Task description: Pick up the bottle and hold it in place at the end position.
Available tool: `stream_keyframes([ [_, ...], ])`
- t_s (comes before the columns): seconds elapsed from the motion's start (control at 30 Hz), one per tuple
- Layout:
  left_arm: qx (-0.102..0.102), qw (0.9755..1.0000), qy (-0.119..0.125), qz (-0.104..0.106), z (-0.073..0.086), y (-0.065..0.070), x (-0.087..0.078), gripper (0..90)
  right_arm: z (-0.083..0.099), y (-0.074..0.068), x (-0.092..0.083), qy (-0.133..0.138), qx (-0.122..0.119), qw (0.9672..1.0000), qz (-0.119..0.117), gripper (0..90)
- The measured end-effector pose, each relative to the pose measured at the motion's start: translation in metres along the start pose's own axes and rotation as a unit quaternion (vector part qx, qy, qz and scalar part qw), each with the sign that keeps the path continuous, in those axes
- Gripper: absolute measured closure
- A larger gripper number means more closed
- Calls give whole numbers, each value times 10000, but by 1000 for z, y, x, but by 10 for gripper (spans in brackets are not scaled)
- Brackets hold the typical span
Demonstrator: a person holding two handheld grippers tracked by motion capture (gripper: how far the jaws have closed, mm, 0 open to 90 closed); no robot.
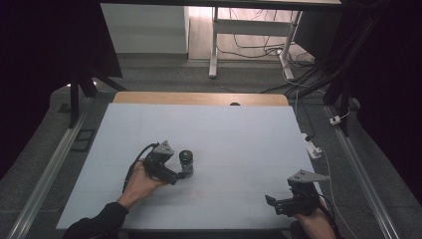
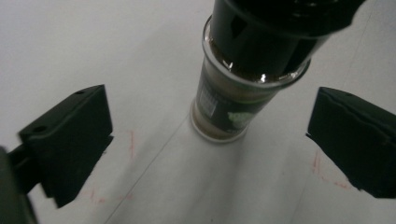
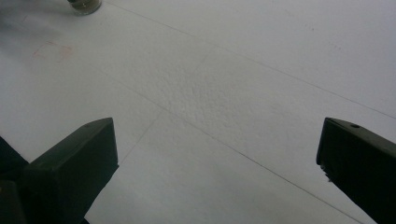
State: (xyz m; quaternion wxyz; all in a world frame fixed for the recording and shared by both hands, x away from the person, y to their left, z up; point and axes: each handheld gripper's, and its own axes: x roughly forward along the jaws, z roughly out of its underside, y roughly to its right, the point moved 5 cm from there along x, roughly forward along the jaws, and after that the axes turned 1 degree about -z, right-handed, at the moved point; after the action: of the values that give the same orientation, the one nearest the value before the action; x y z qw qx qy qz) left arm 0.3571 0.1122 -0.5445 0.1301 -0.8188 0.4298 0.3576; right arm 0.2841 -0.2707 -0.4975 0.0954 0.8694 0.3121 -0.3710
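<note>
White matte table sheet [image 1: 239, 149], dim room, dark floor around it. Small clear-glass spice jar with black grinder cap [image 1: 186, 162] stands upright left of centre, between the spread, released jaws of the left gripper [image 2: 205, 140], untouched. Risk, judged: tall, top-heavy jar; an off-centre jaw could tip it. Right gripper [image 3: 215, 172] rests released near the front right edge, well apart. Ample bare sheet on every side.
</note>
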Motion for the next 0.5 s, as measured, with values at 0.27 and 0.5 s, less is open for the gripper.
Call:
stream_keyframes([
  [0.27, 237, 9995, 3, 210, -5, 2, 6, 292, 0, 0, 0, -17, 1, 10000, -8, 0],
  [0.5, 542, 9984, -107, 151, -7, 8, 10, 494, 0, 0, 0, -13, 2, 10000, -12, 0],
])
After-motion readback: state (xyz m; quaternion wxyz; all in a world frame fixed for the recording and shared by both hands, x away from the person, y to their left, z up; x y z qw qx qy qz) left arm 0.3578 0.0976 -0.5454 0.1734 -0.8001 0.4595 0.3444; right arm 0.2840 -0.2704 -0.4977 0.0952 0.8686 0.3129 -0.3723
